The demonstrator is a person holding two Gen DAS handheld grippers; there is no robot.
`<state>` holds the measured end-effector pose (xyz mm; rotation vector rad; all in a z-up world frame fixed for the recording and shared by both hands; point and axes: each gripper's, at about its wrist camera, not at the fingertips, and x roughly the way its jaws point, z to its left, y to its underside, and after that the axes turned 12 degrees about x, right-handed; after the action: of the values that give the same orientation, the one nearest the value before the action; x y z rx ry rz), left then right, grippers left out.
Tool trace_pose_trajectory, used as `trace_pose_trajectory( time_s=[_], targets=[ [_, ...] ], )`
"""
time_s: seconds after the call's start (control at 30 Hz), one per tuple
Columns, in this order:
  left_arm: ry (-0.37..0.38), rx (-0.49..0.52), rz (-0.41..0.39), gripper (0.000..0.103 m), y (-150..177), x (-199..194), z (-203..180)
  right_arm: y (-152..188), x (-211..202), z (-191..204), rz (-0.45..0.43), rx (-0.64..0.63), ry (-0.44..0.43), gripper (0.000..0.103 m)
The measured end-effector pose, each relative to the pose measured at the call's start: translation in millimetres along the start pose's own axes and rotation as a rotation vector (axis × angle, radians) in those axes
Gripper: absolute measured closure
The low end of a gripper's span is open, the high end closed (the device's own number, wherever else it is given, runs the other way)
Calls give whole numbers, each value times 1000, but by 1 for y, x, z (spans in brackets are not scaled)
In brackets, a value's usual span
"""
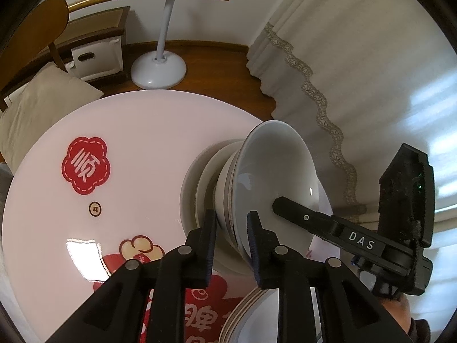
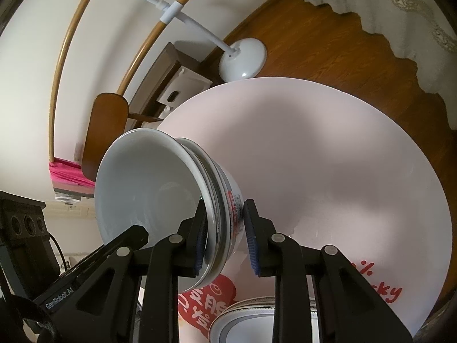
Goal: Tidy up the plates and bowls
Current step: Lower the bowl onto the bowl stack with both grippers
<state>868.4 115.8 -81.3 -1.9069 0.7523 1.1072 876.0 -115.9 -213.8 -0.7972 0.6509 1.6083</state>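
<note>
A stack of nested white bowls (image 1: pixel 274 165) (image 2: pixel 148 177) is at the near edge of the round white table (image 1: pixel 128 131). My left gripper (image 1: pixel 231 217) straddles the stack's rim, one finger on the outer wall and one inside the top bowl, and the pads look pressed on it. My right gripper (image 2: pixel 222 208) clamps the opposite rim the same way. One of its fingers (image 1: pixel 288 207) shows inside the bowl in the left wrist view. I cannot tell whether the stack rests on the table or hangs just above it.
A stack of grey-rimmed plates (image 2: pixel 245 320) (image 1: pixel 251 308) lies under the grippers at the table's near edge. Red stickers (image 1: pixel 85 168) mark the tabletop. Beyond the table are a white lamp base (image 1: pixel 159 71), a wooden chair (image 1: pixel 42 28), a curtain (image 1: pixel 357 57) and wooden floor.
</note>
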Motion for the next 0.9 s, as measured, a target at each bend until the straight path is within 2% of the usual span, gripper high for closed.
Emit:
trace_pose_trajectory(
  time_s=[0.9],
  targets=[
    [18,-24,-1,81,7,-11,-9,-8,-2,-25,37,63,-114,79]
  ],
)
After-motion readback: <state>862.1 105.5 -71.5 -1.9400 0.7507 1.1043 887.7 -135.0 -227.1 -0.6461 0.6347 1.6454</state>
